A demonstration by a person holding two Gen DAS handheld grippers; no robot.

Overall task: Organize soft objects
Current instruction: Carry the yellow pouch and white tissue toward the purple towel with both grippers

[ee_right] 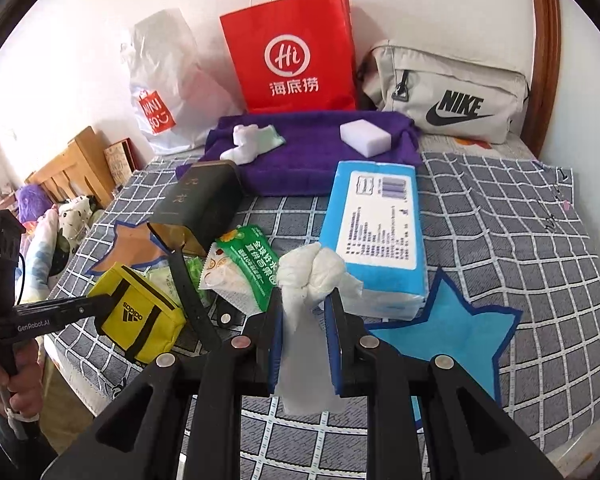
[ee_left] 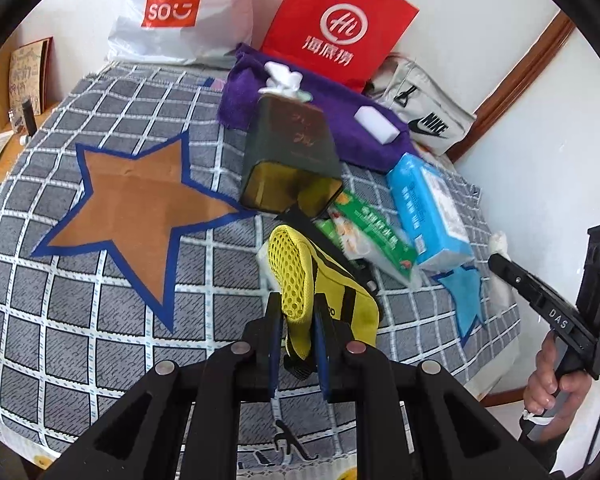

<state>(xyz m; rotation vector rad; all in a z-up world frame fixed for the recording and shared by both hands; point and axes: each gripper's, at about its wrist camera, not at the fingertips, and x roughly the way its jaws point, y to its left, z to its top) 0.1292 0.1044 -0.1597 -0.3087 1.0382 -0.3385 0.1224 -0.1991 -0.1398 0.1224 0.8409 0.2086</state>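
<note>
My left gripper (ee_left: 298,314) is shut on a yellow Adidas pouch (ee_left: 300,280) with a mesh side, held just above the checked bedspread; the pouch also shows in the right wrist view (ee_right: 140,314). My right gripper (ee_right: 305,308) is shut on a knotted white cloth (ee_right: 312,276), held above the blue star patch (ee_right: 456,332). A purple towel (ee_right: 312,160) lies at the back with a white sock bundle (ee_right: 246,142) and a white sponge block (ee_right: 365,137) on it.
A dark tin box (ee_left: 292,152), a green snack packet (ee_left: 368,236) and a blue tissue pack (ee_left: 428,208) lie mid-bed. An orange star patch (ee_left: 140,204) is at the left. A red paper bag (ee_right: 292,52), a Miniso bag (ee_left: 172,4) and a Nike bag (ee_right: 452,96) stand against the wall.
</note>
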